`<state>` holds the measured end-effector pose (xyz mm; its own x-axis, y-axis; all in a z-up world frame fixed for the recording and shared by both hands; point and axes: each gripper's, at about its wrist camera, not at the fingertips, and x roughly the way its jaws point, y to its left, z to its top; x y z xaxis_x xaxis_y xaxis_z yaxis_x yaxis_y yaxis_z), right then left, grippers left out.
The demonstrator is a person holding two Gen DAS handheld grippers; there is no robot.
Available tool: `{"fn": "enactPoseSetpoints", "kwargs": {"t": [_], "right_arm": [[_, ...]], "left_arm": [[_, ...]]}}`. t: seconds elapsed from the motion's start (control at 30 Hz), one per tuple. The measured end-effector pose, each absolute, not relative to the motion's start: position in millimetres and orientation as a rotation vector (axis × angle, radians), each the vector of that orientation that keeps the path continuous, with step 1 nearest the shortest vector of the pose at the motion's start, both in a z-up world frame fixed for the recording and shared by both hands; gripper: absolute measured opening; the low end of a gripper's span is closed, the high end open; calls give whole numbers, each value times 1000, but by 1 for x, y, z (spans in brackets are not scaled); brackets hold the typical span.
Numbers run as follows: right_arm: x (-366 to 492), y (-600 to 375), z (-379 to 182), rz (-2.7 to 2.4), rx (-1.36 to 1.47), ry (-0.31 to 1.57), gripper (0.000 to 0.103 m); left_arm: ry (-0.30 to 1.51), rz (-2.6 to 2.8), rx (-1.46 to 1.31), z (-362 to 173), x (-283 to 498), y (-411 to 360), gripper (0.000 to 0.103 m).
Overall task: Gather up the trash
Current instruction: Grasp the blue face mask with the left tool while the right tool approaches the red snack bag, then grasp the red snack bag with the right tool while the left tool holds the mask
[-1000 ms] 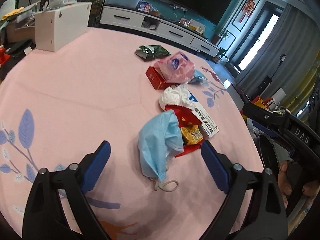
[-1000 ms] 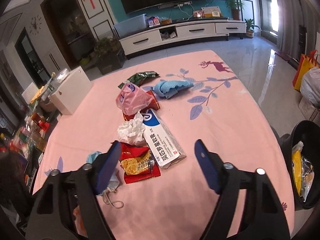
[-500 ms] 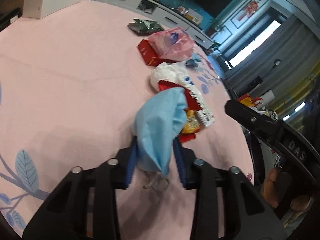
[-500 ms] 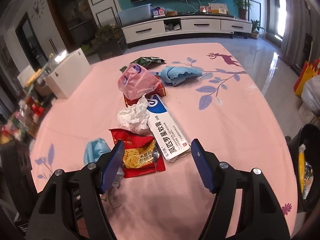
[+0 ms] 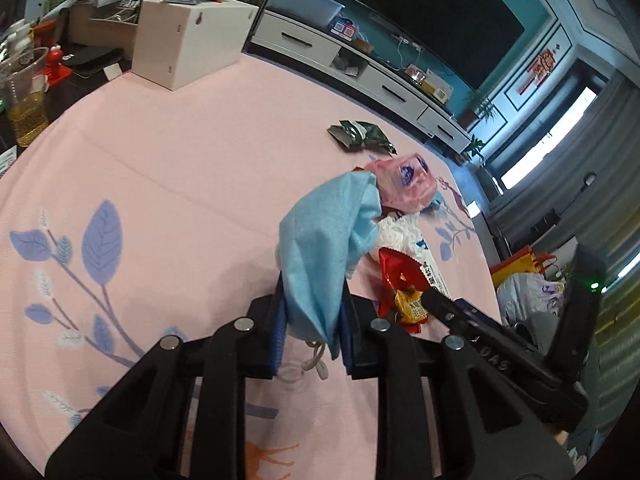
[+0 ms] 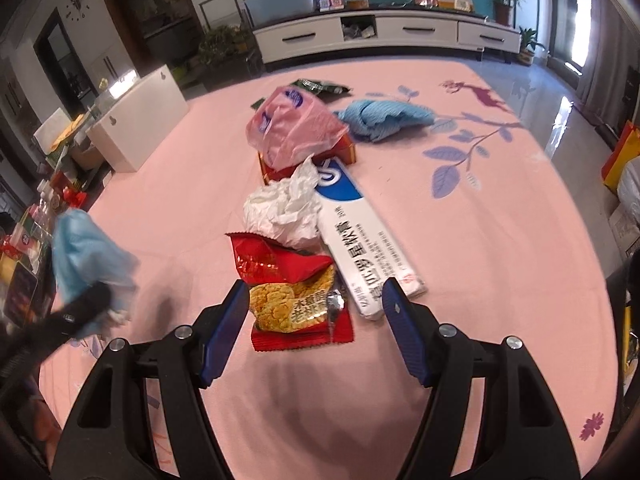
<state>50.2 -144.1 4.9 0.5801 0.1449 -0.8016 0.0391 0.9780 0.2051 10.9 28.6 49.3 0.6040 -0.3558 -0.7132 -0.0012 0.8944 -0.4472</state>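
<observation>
My left gripper (image 5: 311,330) is clamped on the blue face mask (image 5: 325,240); the jaws have just been closing, and the mask is now pinched between the pads. I hold it near its lower edge only, so most of the fabric stands loose above the pads and an ear loop (image 5: 314,364) dangles beneath, just over the pink tablecloth (image 5: 160,168). If I swing it quickly, I expect the thin cloth could slide out, or the loop could snag on the red snack wrapper (image 5: 396,270) lying just beside it.

My right gripper (image 6: 314,314) hangs with its jaws apart, holding nothing, straddling the front of the red snack wrapper (image 6: 296,292). The long white ointment box (image 6: 366,254) lies touching that wrapper on its right, and the crumpled white tissue (image 6: 282,208) rests against its far end. Closing here, I might catch the box's corner along with the wrapper and drag both, or shove the slick foil forward instead of gripping it. Farther off, the pink plastic bag (image 6: 290,128), the blue cloth (image 6: 384,118) and the green packet (image 6: 320,87) lie waiting, well apart from both grippers.
</observation>
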Motion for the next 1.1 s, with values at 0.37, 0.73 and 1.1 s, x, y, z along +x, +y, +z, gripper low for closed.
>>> {"fn": "enactPoseSetpoints", "kwargs": {"t": [0.37,0.73,1.1], "right_arm": [[58,-114,-7,69,72,953,69],[64,-108,-30,15,5,996,69],[64,-110,-29,20,6,975,60]], "left_arm": [[939,-224,-431,49,10,27,23],[925,-243,-432,56,5,25,23],[941,-262,-463,56,4,29,23]]}}
